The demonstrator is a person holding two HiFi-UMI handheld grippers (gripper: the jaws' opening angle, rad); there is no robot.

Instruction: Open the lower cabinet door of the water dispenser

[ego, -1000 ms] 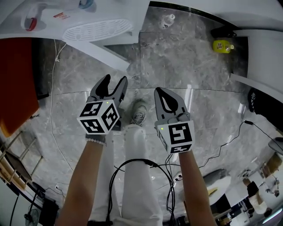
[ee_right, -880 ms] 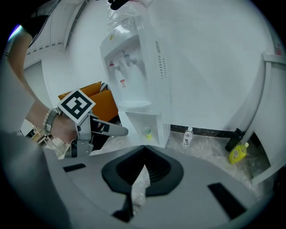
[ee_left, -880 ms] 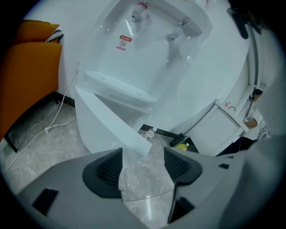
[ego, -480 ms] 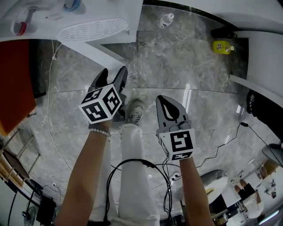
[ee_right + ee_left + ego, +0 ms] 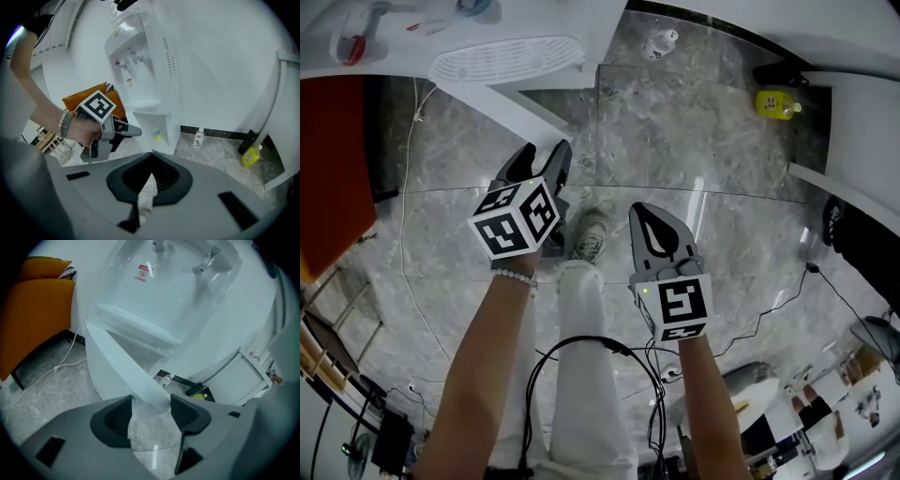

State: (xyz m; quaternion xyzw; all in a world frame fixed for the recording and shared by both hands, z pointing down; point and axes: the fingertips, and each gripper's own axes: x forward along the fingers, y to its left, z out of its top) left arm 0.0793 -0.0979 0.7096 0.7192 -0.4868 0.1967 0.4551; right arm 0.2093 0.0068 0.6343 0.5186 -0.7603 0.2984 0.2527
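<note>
**Head view.** The water dispenser [image 5: 506, 58] stands at the top left. Its lower cabinet door [image 5: 525, 108] juts out from the body over the floor, so the door is judged already swung open. The left gripper [image 5: 547, 148] is held near the door's free end and aimed forward and down at it. This placement suits guiding or letting go of the door edge. The right gripper [image 5: 637, 211] is held well apart from the dispenser, beside the person's leg. It also slopes downward and has no part in the door work. Both forearms are extended and roughly parallel.

**Left gripper view.** The jaws are spread wide and have just been closing a little. The near corner of the door [image 5: 122, 366] shows in the gap between the two pads [image 5: 119, 416]. Neither pad visibly presses on it, so the door is taken as not gripped. Whether a pad brushes the edge cannot be told. An orange chair [image 5: 37, 319] stands to the left of the dispenser.

**Right gripper view.** The jaws are pressed together with nothing between them. Ahead, the lower compartment stands uncovered, with a small cup [image 5: 157, 134] inside. The left gripper [image 5: 133, 132] points toward that opening, its marker cube turned upward on the hand.
</note>
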